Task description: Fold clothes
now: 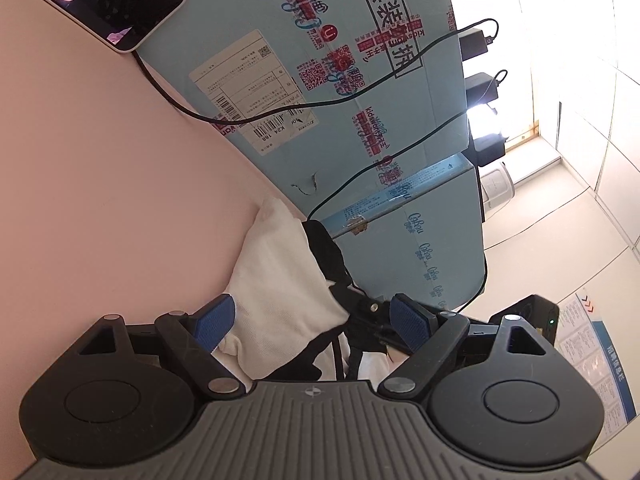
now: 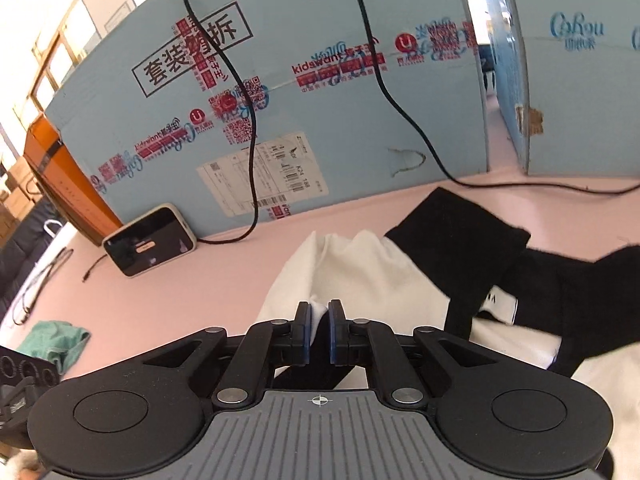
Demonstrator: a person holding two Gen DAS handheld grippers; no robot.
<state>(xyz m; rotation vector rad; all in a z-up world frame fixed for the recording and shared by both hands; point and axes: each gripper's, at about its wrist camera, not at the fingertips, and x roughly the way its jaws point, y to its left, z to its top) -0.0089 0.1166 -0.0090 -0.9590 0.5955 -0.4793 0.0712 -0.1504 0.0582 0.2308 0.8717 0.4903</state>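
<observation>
- A white garment (image 2: 360, 276) of soft knit cloth lies rumpled on the pink desk (image 2: 180, 280), its near edge bunched into a peak.
- A black garment (image 2: 520, 276) lies across the white one's right side, one part spread flat toward the boxes; a small white label (image 2: 502, 304) shows on it.
- The right gripper (image 2: 319, 330) has its jaws nearly together, pinching a fold of the white cloth between the blue pads.
- The left gripper (image 1: 316, 326) has its jaws wide apart above the white cloth, pressing on nothing.
- Large light-blue cardboard boxes (image 2: 320, 100) with red printed tape and a shipping label stand along the desk's far edge; black cables (image 2: 248, 128) hang down over them.
- A phone (image 2: 150, 246) with a lit screen leans at the box's foot, with a cable plugged in.
- A green cloth (image 2: 56, 340) lies at the desk's left edge.
</observation>
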